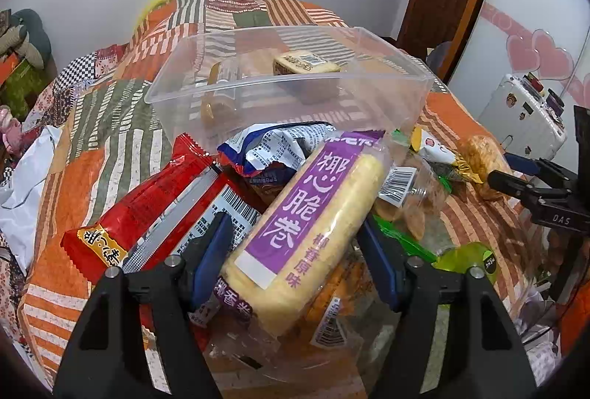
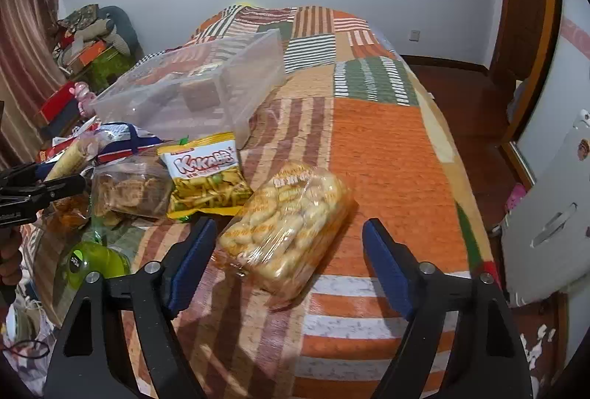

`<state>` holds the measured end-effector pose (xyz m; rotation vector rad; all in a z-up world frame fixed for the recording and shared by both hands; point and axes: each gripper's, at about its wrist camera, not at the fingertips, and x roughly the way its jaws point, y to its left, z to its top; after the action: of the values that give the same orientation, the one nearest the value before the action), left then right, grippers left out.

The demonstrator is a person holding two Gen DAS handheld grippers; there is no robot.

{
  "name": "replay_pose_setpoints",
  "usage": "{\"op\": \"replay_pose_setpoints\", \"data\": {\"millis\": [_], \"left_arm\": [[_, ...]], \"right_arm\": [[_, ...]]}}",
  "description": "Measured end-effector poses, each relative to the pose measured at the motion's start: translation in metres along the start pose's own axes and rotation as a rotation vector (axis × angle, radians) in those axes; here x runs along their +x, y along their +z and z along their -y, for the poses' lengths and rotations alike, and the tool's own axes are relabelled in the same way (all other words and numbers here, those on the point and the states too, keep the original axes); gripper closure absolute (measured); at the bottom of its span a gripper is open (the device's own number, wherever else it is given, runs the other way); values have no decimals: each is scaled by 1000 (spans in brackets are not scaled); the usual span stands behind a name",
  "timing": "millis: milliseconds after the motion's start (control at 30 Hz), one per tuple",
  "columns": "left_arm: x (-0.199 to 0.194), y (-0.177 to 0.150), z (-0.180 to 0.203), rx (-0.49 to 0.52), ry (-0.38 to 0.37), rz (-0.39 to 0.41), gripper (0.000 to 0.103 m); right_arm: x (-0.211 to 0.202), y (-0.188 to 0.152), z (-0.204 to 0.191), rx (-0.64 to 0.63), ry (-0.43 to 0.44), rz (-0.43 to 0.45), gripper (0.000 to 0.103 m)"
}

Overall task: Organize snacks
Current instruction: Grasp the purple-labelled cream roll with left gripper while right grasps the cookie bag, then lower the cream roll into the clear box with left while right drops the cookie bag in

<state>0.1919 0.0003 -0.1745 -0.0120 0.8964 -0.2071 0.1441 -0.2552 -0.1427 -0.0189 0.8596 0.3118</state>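
A clear plastic bin (image 1: 383, 93) stands on the patchwork bed (image 1: 110, 126) with a small wrapped snack (image 1: 306, 64) inside; the bin also shows in the right wrist view (image 2: 221, 96). My left gripper (image 1: 295, 233) is open, its blue pads either side of a purple-labelled yellow roll pack (image 1: 313, 214) on a snack pile. My right gripper (image 2: 291, 244) is open around a clear bag of biscuits (image 2: 291, 225); it also shows in the left wrist view (image 1: 516, 177).
A red packet (image 1: 147, 207), a blue-and-silver packet (image 1: 273, 148) and a green bag (image 1: 468, 259) lie in the pile. A yellow Kakabb packet (image 2: 206, 174) and a clear cracker bag (image 2: 129, 188) lie left of the biscuits. A white suitcase (image 2: 549, 214) stands at the right.
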Motion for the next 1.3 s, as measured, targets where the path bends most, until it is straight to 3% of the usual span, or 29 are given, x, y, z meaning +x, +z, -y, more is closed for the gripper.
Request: {"op": "replay_pose_setpoints", "data": {"millis": [200,400,600,867,1300], "left_arm": [[1,0,-8,-33,-16,2,53],[-4,-2,-6,-32,-15,20,59],[-12,1,-3,-20,-9,47,69],[-28,6,-4,-31,-5,99,80],[-54,20,-17,-74,17,168,81]], "right_arm": [[0,3,0,-3,0,2,31],[14,10,-3,-16,-8,-20,33],[14,8,4,1,-4,-29,59],[1,7,8,7,-16,-3,61],[-23,40,-11,-38,14,124,61]]}}
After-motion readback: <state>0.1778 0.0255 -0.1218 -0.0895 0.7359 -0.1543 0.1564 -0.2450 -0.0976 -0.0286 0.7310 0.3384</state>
